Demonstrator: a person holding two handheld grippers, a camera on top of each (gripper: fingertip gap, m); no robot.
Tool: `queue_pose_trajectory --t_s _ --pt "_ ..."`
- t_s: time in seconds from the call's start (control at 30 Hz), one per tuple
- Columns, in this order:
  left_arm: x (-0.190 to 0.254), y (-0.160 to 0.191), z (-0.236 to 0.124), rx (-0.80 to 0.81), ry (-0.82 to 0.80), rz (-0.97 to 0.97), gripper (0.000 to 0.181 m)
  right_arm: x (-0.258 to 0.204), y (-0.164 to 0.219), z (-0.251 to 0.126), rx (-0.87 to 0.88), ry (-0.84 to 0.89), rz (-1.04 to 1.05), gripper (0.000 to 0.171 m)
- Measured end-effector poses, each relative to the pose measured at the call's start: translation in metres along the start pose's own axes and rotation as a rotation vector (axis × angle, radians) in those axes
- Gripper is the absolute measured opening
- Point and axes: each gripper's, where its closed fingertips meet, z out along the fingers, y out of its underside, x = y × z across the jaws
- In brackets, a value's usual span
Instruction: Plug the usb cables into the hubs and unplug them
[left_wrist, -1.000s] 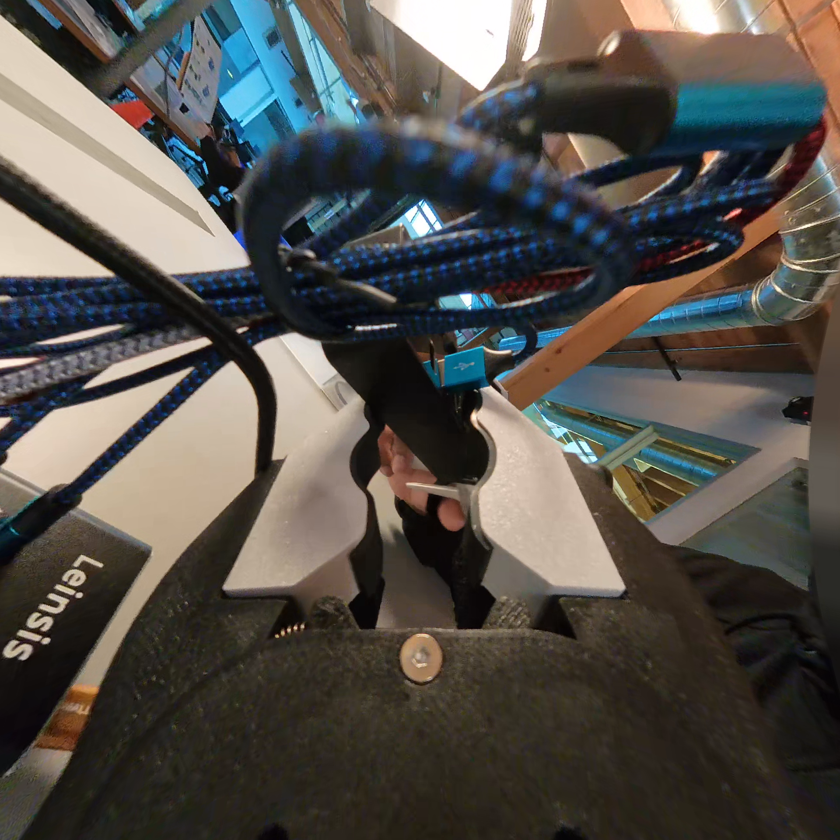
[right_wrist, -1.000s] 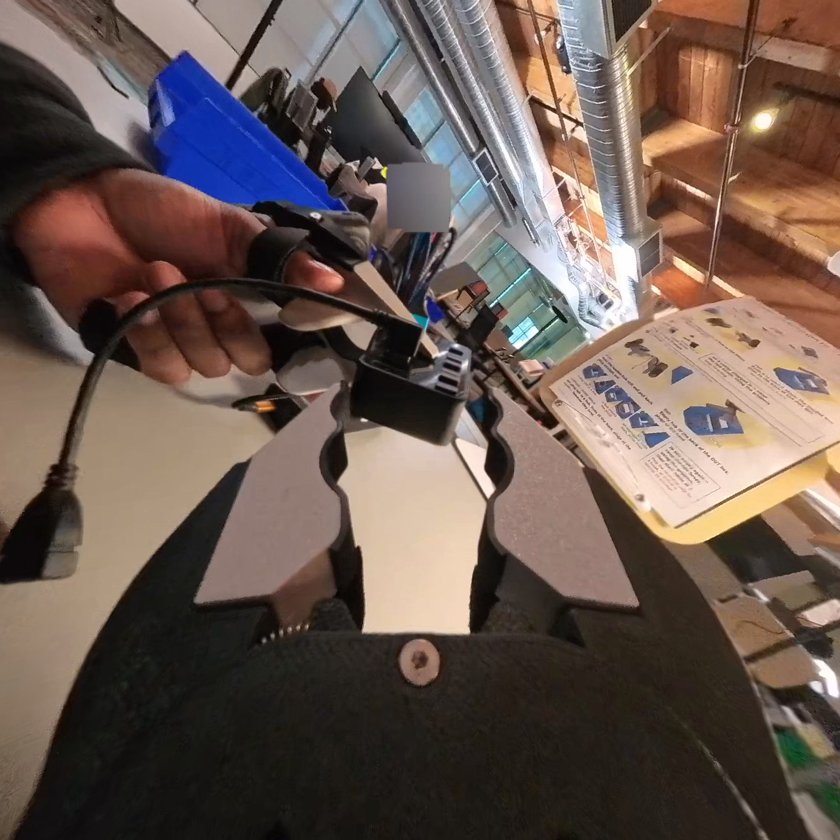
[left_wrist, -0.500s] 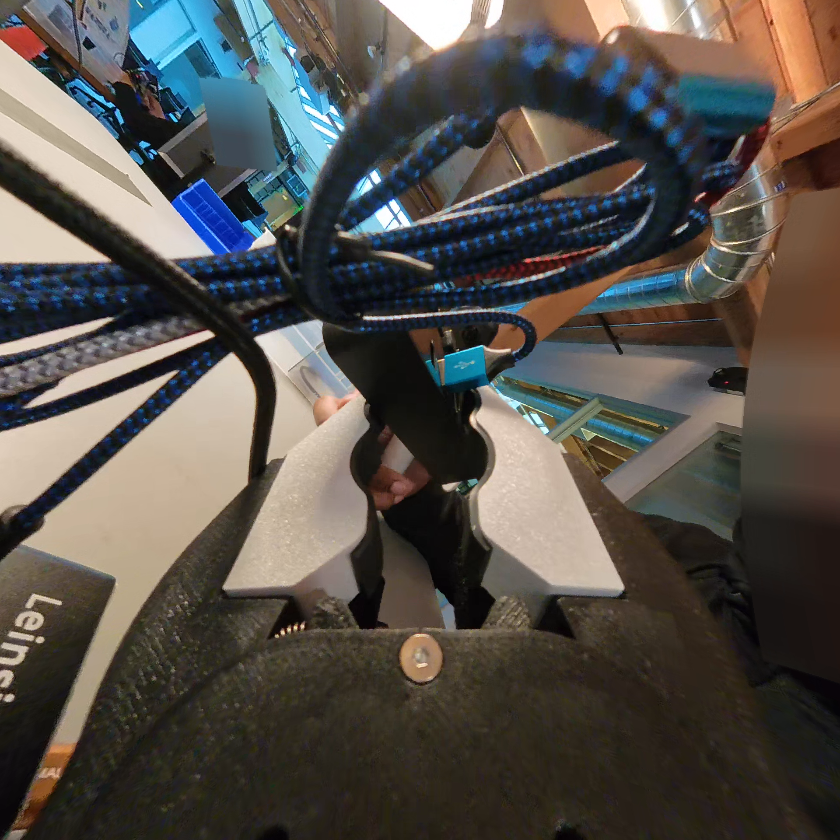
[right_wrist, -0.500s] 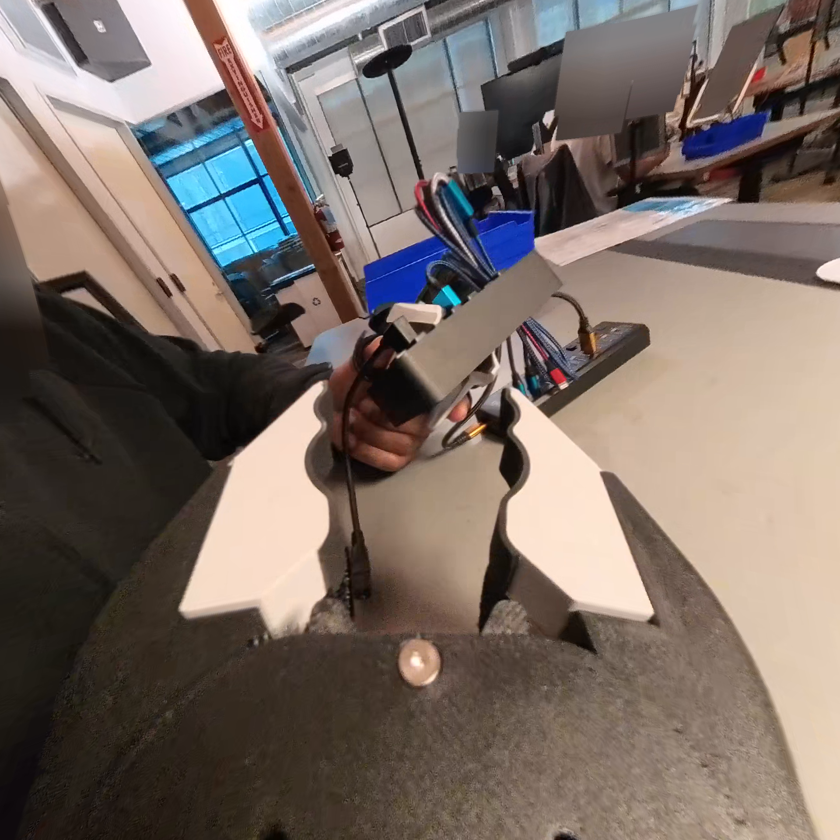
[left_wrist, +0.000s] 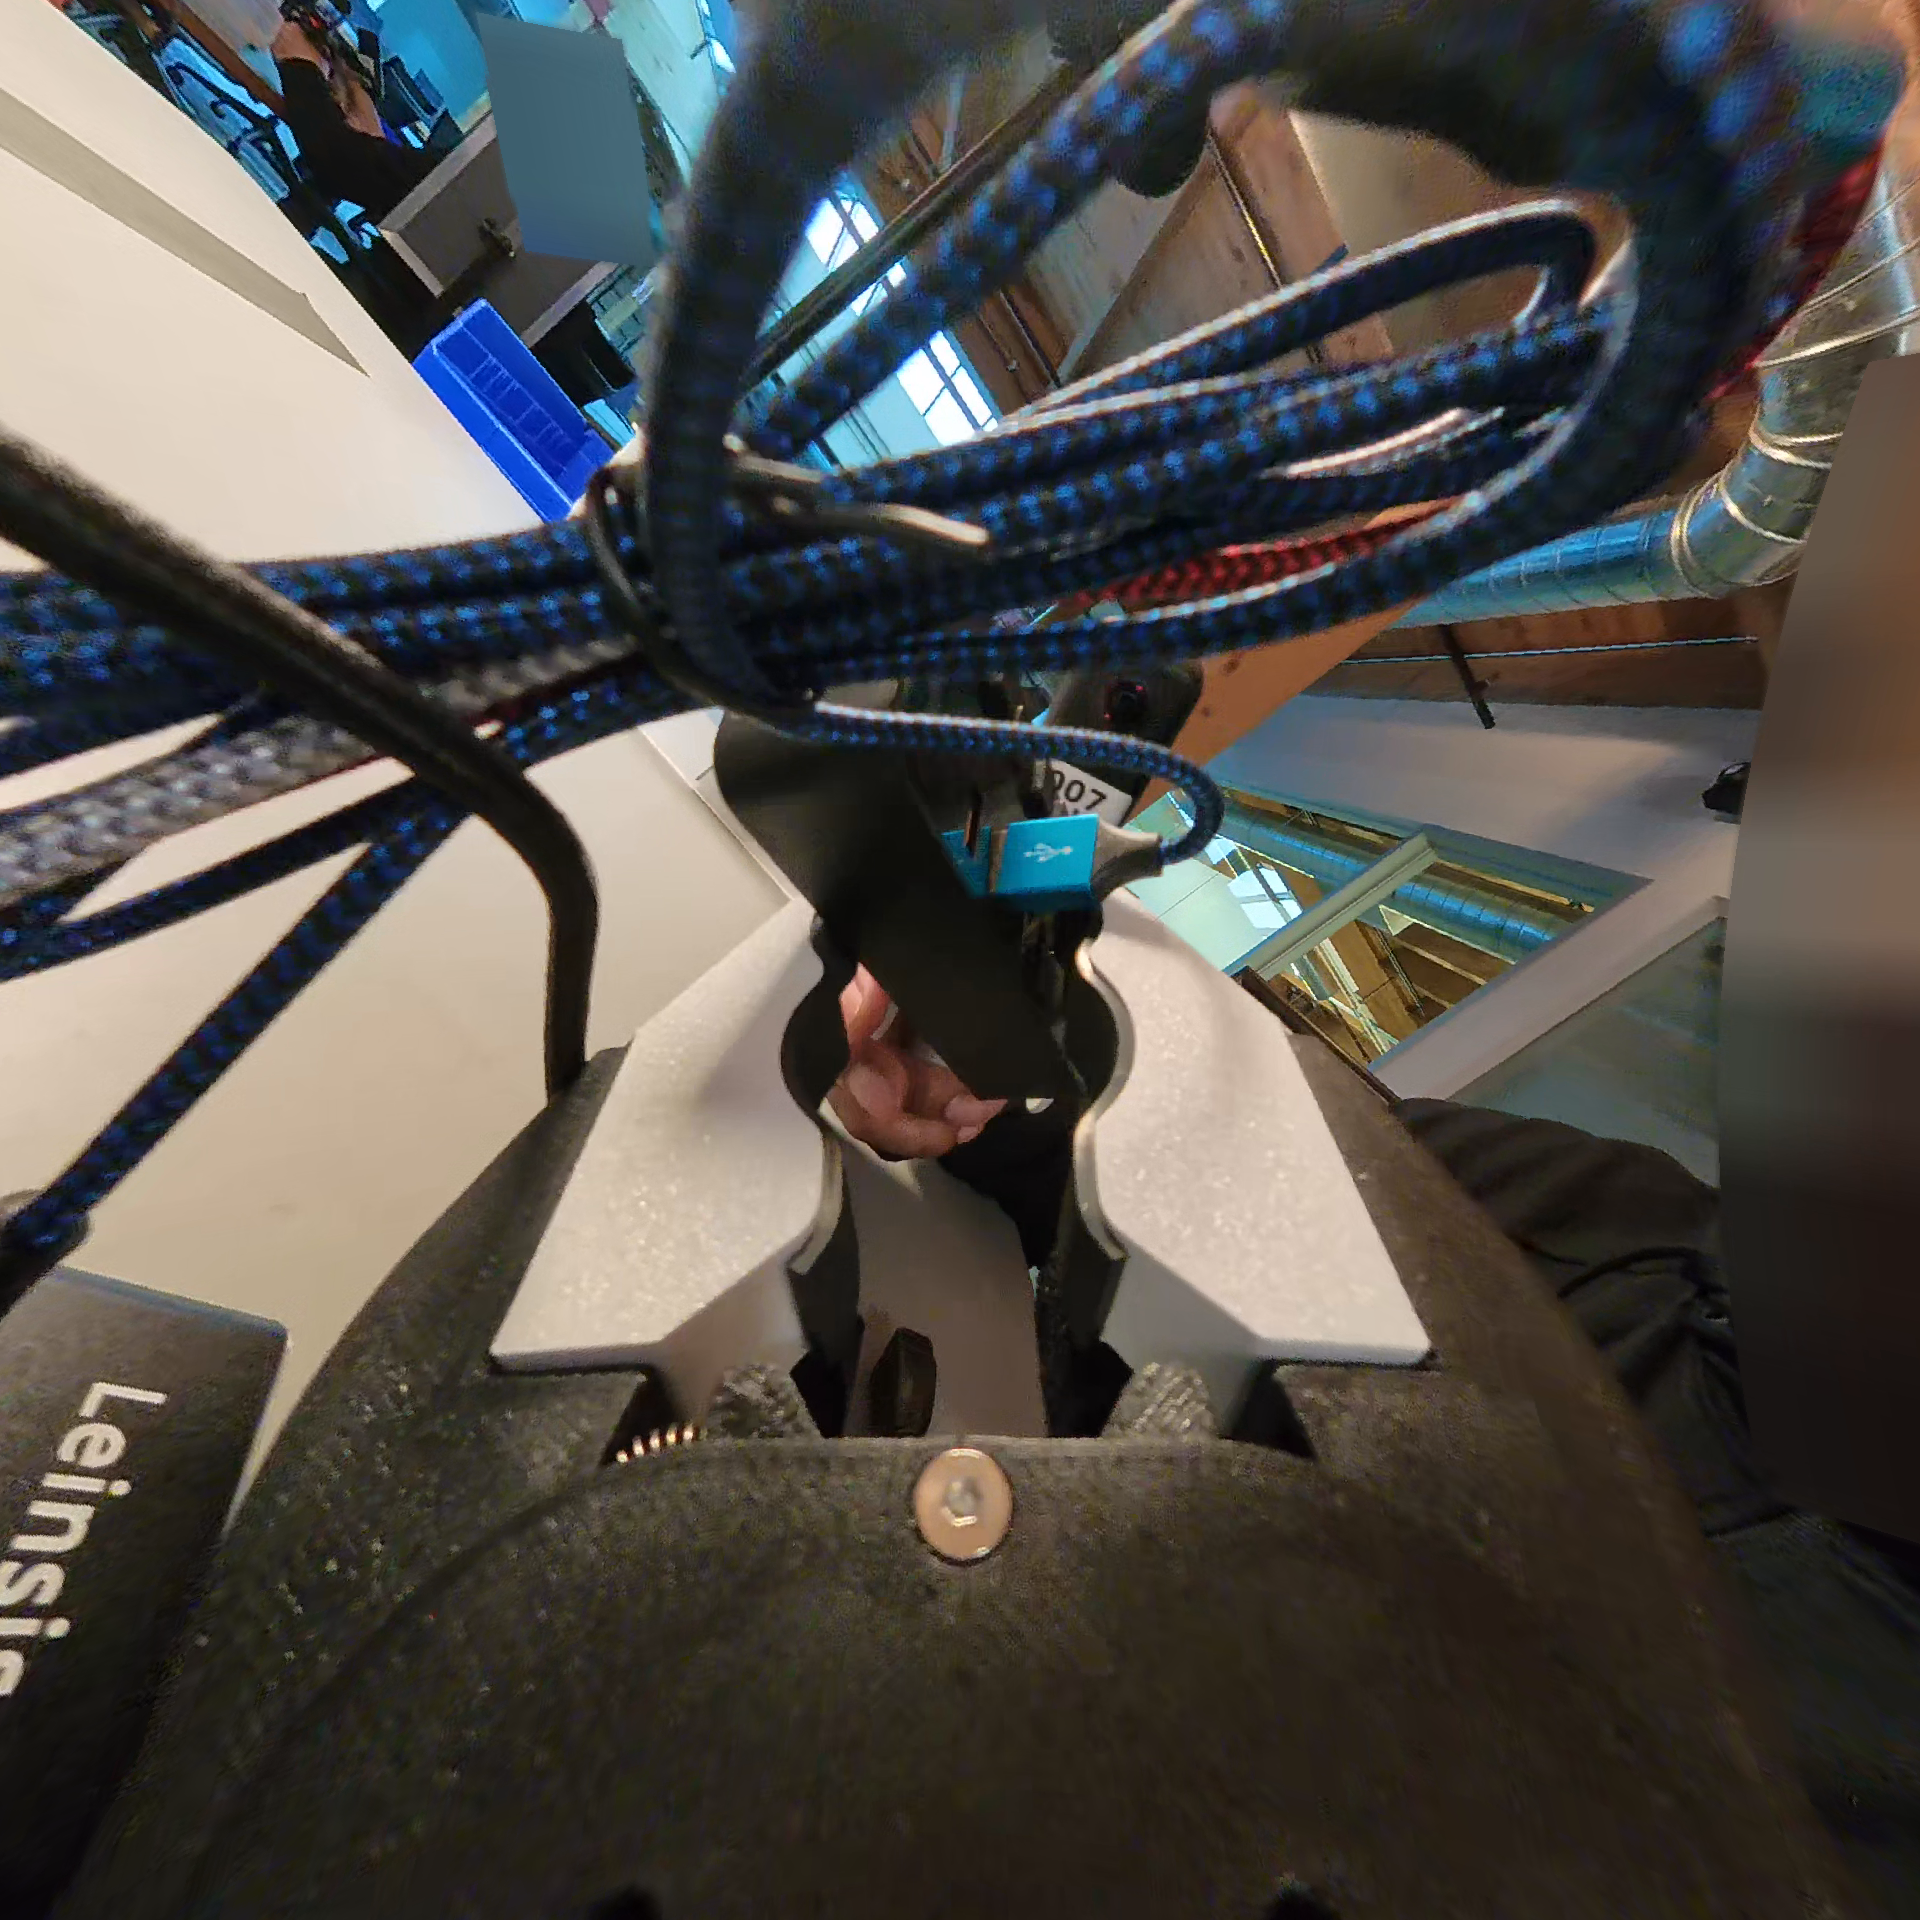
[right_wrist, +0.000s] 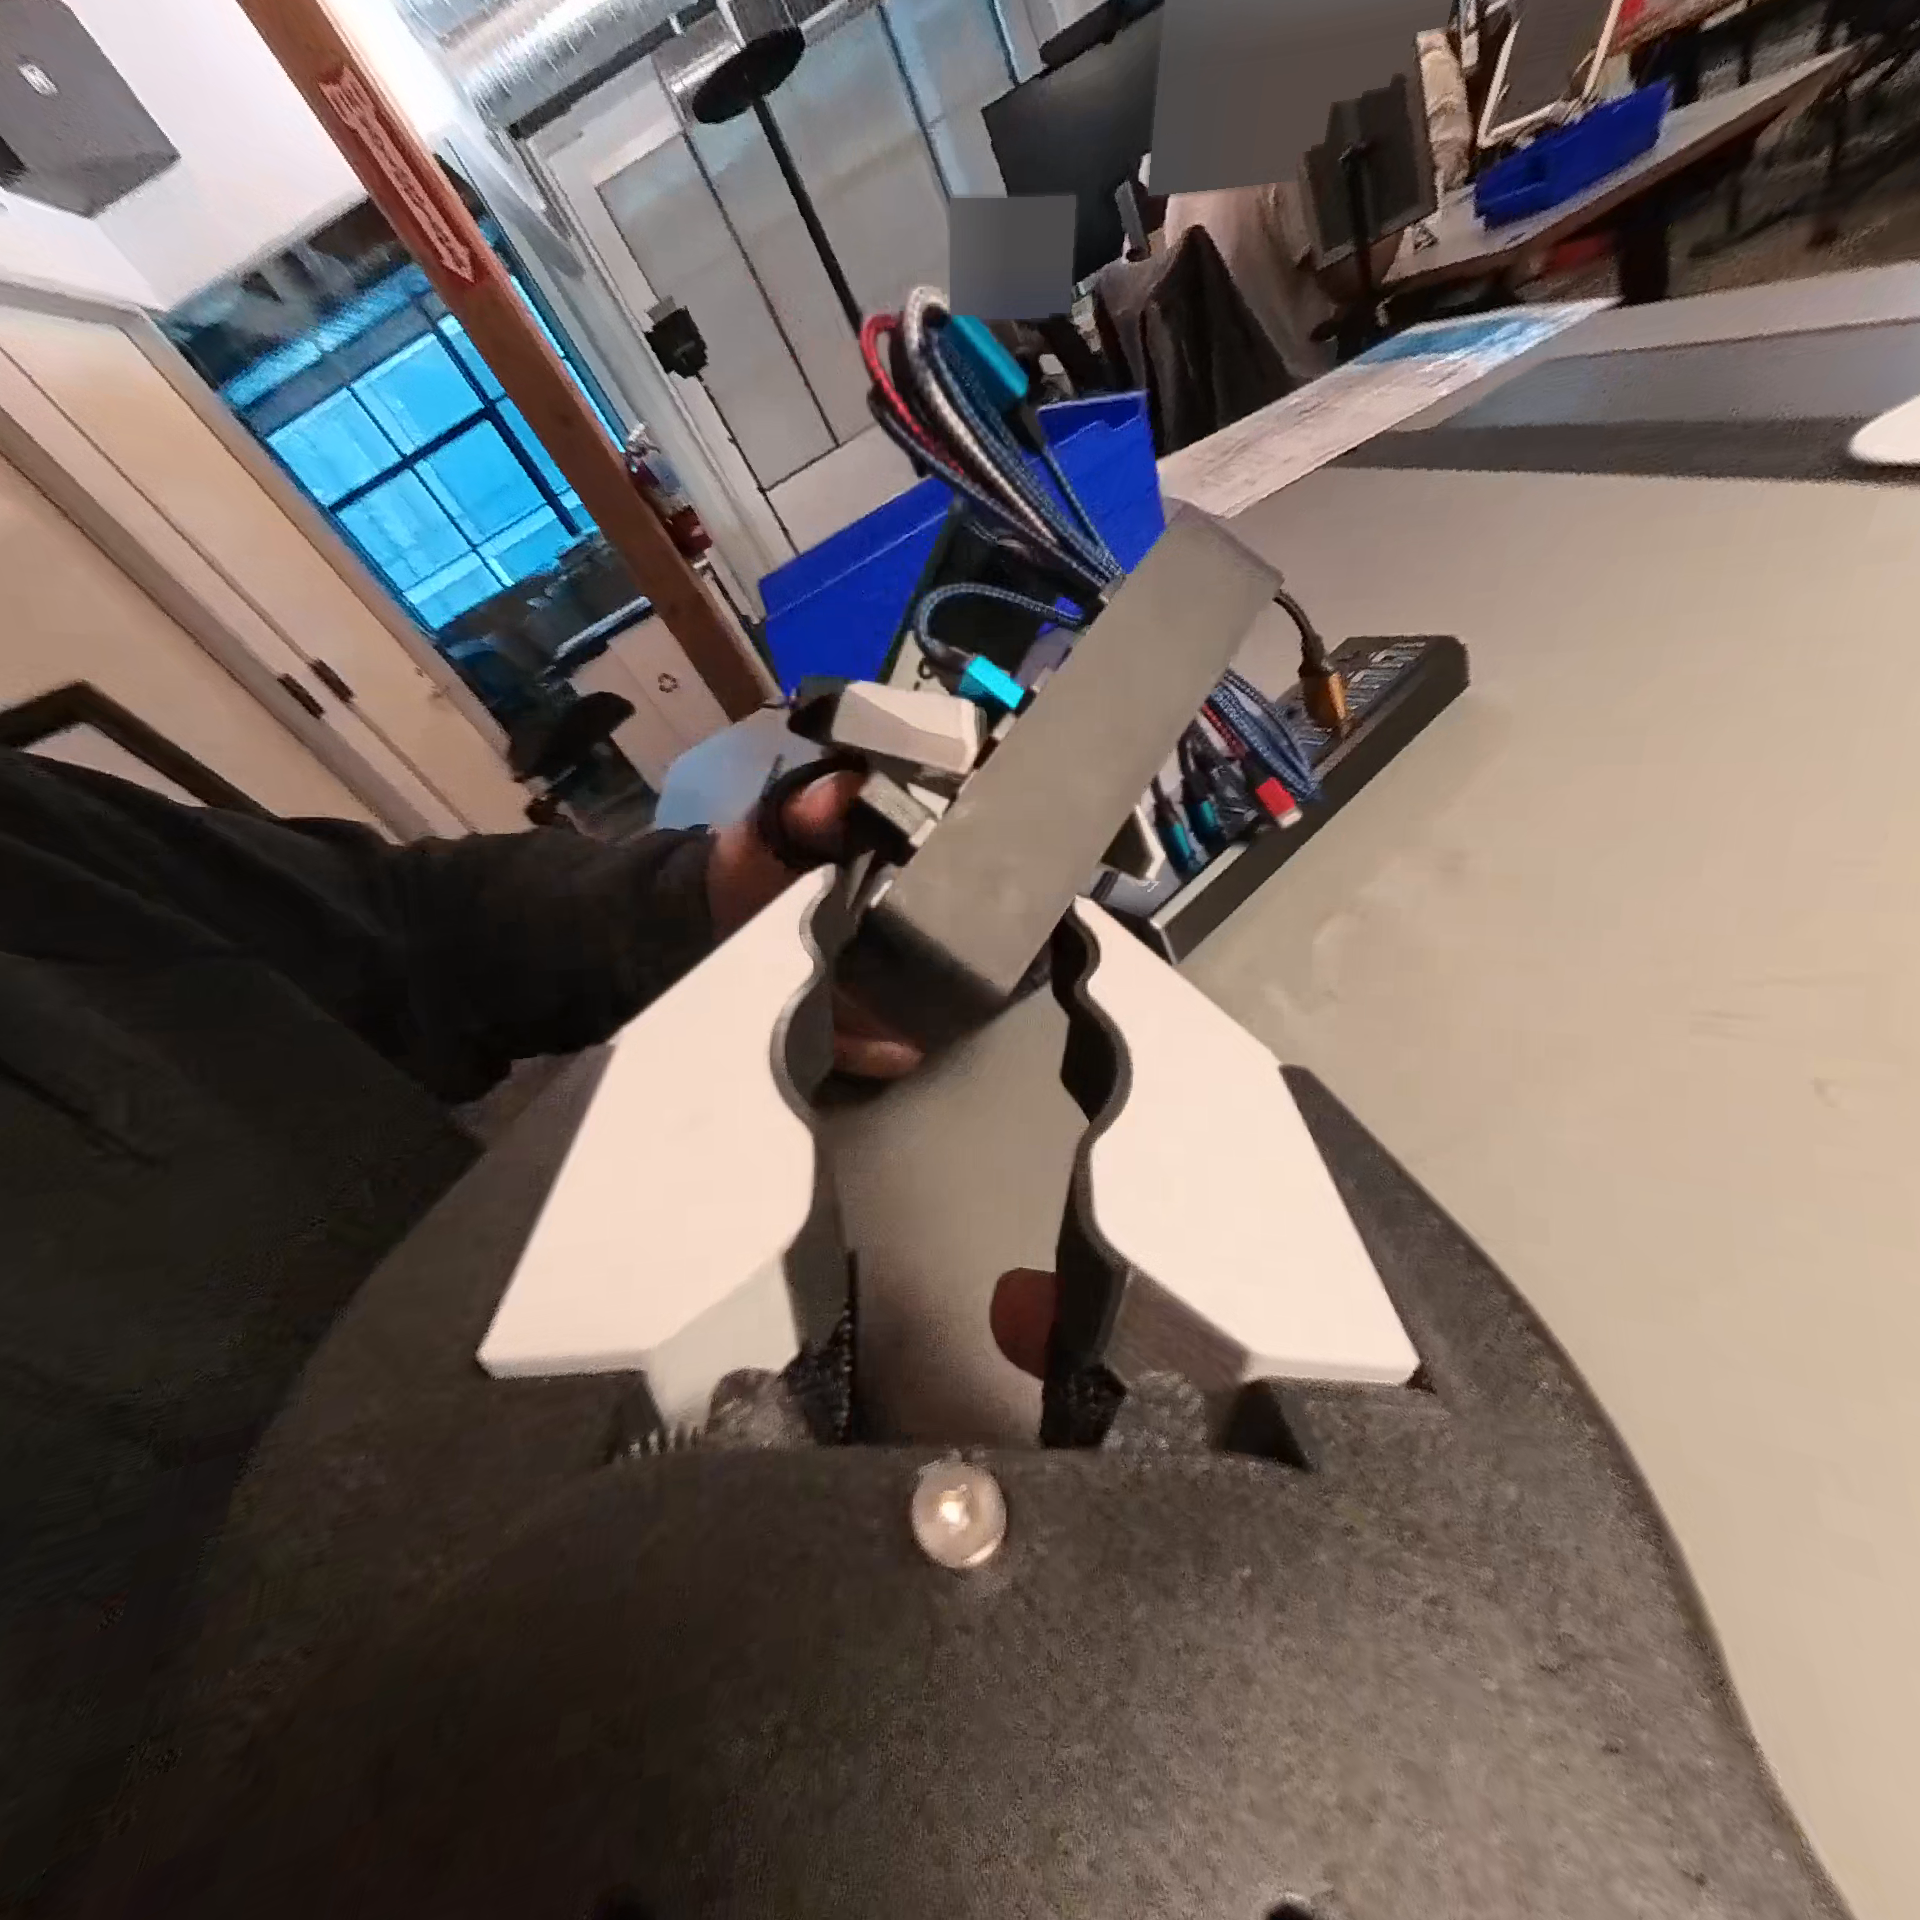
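In the left wrist view my left gripper (left_wrist: 951, 935) is shut on a dark USB hub (left_wrist: 935, 966) held up off the table. A teal USB plug (left_wrist: 1044, 852) sits in the hub's side. Its blue braided cable bundle (left_wrist: 831, 582) hangs across the top of the view. In the right wrist view my right gripper (right_wrist: 945, 925) is shut on the near end of the same grey hub (right_wrist: 1070, 769). The left gripper's fingers (right_wrist: 894, 727) and a hand (right_wrist: 810, 831) show at the hub's far side. Teal plugs (right_wrist: 992, 681) and looped cables (right_wrist: 977, 416) stick out beyond it.
A black multi-port strip (right_wrist: 1361, 696) with several cables plugged in lies on the grey table (right_wrist: 1610, 987). A blue bin (right_wrist: 862, 592) and a printed sheet (right_wrist: 1351, 416) are behind it. A black box (left_wrist: 94, 1507) is at the left. A dark sleeve (right_wrist: 312, 935) crosses on the left.
My right gripper swung from the ceiling down to the hub and its jaws closed on the hub's near end. My left gripper kept the hub, jaws slightly wider; the cable bundle swung.
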Motion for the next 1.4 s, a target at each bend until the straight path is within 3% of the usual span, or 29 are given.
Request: queue_pose_trajectory --t_s 0.13,0.47,0.8,1.0,1.23,1.4 --pt "0.000 0.000 0.000 0.000 0.003 -0.008 0.043 0.002 -0.001 -0.001 0.003 0.049 -0.075 0.038" --pt "-0.004 0.006 0.001 -0.032 0.006 -0.133 0.043 0.012 -0.010 -0.011 0.048 -0.008 0.054 0.034" --pt "-0.017 0.004 -0.005 -0.033 -0.096 -0.133 0.042 0.040 -0.026 -0.030 0.090 0.193 -0.067 0.029" --pt "-0.018 0.018 0.001 -0.136 -0.241 0.115 0.041 0.046 -0.026 -0.029 0.086 0.349 -0.222 0.026" --pt "-0.020 0.016 -0.002 -0.195 -0.569 0.713 0.027 0.042 -0.022 -0.022 0.074 0.445 -0.357 0.025" --pt "-0.009 0.016 0.003 -0.163 -0.613 0.913 0.022 0.038 -0.023 -0.019 0.093 0.457 -0.366 0.025"
